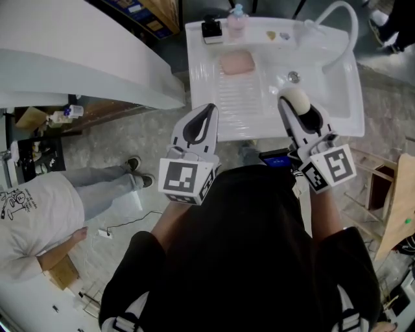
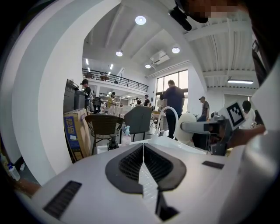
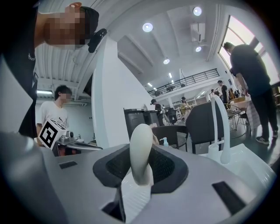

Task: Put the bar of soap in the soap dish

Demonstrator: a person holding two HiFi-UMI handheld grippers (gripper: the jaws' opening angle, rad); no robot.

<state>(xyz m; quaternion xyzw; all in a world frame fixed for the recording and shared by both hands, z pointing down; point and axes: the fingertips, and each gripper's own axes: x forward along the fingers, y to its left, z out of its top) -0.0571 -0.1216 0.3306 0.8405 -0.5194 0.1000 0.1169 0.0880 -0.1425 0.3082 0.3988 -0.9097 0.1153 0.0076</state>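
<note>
A white sink (image 1: 337,104) stands ahead of me, and on its ribbed drainboard lies a pink soap dish (image 1: 237,63). My right gripper (image 1: 295,102) is shut on a cream bar of soap (image 1: 296,97), which it holds over the sink's near edge, to the right of the dish. In the right gripper view the soap (image 3: 141,151) stands upright between the pads (image 3: 168,168). My left gripper (image 1: 206,115) hovers at the sink's near left edge, its jaws pressed together with nothing between them. The left gripper view shows the same shut jaws (image 2: 143,151).
A curved white faucet (image 1: 340,16) and a drain (image 1: 294,76) are on the sink's right. A small bottle (image 1: 237,16) and a black object (image 1: 212,29) stand at its back edge. A person (image 1: 39,207) stands at the left. Wooden frames (image 1: 389,194) lean at the right.
</note>
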